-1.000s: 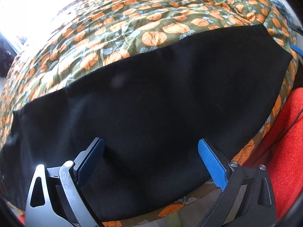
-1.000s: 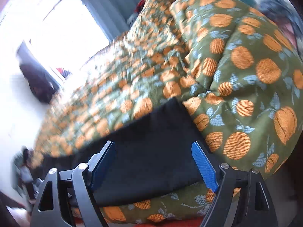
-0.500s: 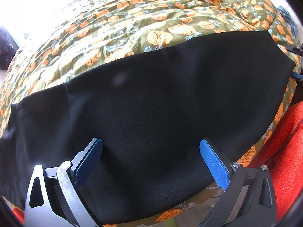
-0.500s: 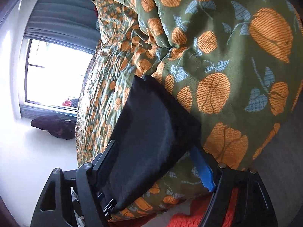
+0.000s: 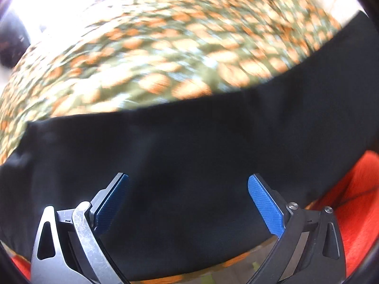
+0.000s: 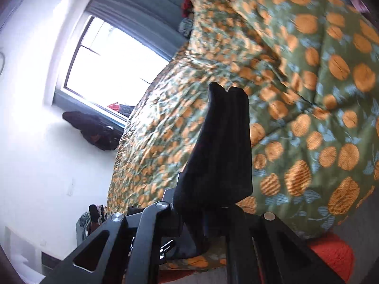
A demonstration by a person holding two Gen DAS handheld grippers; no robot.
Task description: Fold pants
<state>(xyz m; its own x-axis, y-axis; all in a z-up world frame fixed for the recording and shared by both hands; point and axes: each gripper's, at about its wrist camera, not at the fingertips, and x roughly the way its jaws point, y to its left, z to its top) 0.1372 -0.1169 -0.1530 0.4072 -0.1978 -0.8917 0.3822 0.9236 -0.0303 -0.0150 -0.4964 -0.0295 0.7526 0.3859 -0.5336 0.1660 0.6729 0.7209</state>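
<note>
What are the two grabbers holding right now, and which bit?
The right gripper is clamped on one end of the black pants, bunched up. The left gripper is open above the pants, holding nothing.

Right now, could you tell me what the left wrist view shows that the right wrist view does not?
Only the left wrist view shows the left hand-held gripper open above the black pants spread flat. Only the right wrist view shows the right hand-held gripper shut on a bunched end of the pants, plus a window. Both show the pants and the orange-patterned quilt.
</note>
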